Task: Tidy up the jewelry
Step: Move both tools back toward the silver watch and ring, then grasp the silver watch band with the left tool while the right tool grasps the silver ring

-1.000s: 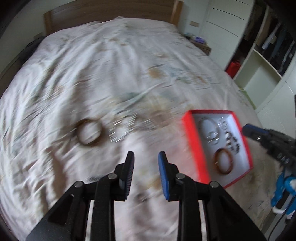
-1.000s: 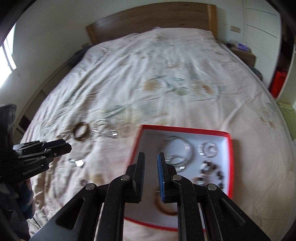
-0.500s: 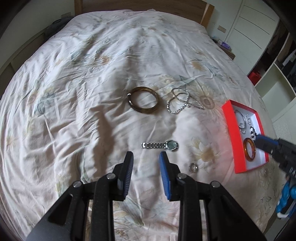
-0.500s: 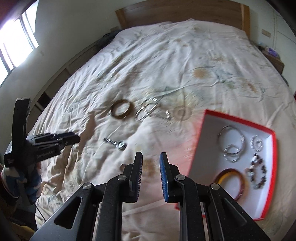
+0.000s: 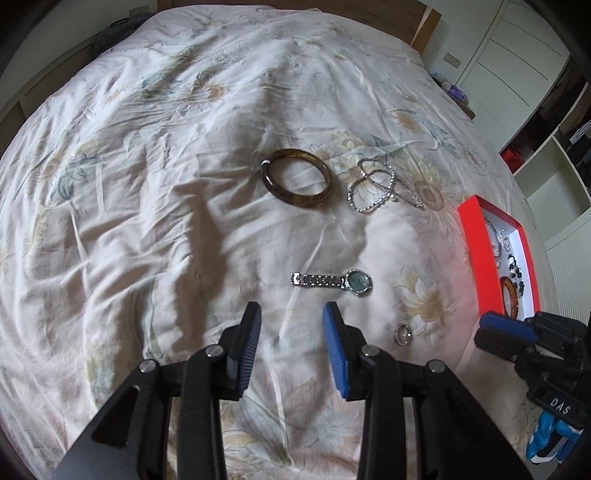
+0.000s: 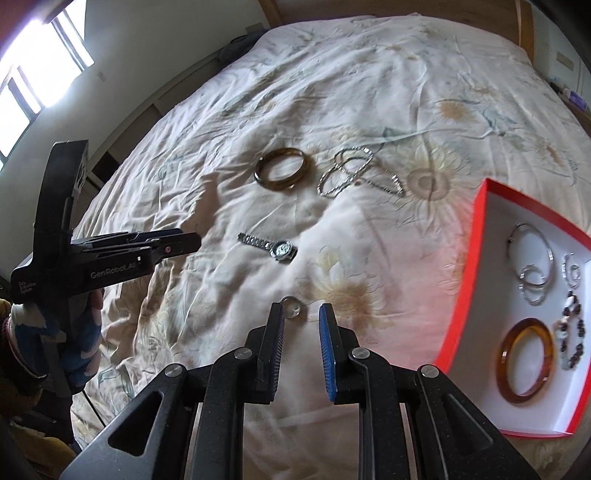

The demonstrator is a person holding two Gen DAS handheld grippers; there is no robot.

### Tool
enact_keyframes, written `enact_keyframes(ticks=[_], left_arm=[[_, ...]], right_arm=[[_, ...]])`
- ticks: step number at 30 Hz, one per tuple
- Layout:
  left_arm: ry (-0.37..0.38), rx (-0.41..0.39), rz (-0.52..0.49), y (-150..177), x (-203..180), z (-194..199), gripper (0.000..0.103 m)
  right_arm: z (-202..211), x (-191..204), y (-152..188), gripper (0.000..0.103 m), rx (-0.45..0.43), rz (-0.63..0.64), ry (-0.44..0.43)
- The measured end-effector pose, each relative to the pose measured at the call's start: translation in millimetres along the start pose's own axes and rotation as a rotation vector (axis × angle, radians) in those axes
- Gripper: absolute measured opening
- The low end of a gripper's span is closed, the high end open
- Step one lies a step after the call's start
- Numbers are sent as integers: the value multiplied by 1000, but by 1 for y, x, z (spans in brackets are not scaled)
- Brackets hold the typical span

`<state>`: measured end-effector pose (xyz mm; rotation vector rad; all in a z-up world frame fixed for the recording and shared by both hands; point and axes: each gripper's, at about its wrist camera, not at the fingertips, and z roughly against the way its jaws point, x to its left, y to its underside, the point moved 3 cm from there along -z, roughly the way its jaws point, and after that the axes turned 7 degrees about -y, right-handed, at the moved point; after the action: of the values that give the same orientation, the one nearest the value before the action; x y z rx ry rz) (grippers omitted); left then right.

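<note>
Loose jewelry lies on the floral bedsheet: a dark brown bangle (image 5: 295, 181) (image 6: 282, 174), tangled silver chain bracelets (image 5: 380, 186) (image 6: 354, 175), a silver watch (image 5: 332, 282) (image 6: 269, 248) and a small ring (image 5: 402, 334) (image 6: 291, 307). My left gripper (image 5: 291, 314) hovers just short of the watch, its jaws opening with nothing between them. My right gripper (image 6: 300, 312) is open a narrow gap, and the ring lies on the sheet right at its fingertips, untouched. The red box (image 5: 480, 236) (image 6: 476, 251) on the right holds an amber bangle (image 6: 526, 360), silver hoops (image 6: 532, 258) and a bead bracelet (image 6: 572, 332).
The wooden headboard (image 5: 424, 22) closes the far end of the bed. White wardrobes and open shelves (image 5: 535, 122) stand to the right, a window (image 6: 33, 66) to the left. The sheet is wrinkled. A patterned sleeve (image 6: 74, 332) shows behind the left gripper (image 6: 184, 240).
Both views have swung from the red box to the loose pieces and come lower over the sheet. The left jaws have spread wider. The ring now sits at the right fingertips.
</note>
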<state>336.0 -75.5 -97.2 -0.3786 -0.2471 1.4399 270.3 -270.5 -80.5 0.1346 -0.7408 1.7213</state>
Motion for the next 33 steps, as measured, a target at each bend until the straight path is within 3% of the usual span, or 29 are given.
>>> enact_keyframes(ticks=[5,15,25,31,33], left_arm=[[12,12,10,-2,-1,-15,33],[53,52,33,-6,-4,-42,35],[133,122,186,-13,-4,-68,42],[120,128,224,-19,-7,-78,41],[98,121,210,-19,-10,-79,35]], right_arm=[[-15,-3,4,26,19,-6,-15],[-36,-12,11,26,51,-26,-31],[-49,-16,13,26,62,-38,-48],[-54,-17,13,26,64,-38,-55],[-55,-17,13,26,63,-38,-57]])
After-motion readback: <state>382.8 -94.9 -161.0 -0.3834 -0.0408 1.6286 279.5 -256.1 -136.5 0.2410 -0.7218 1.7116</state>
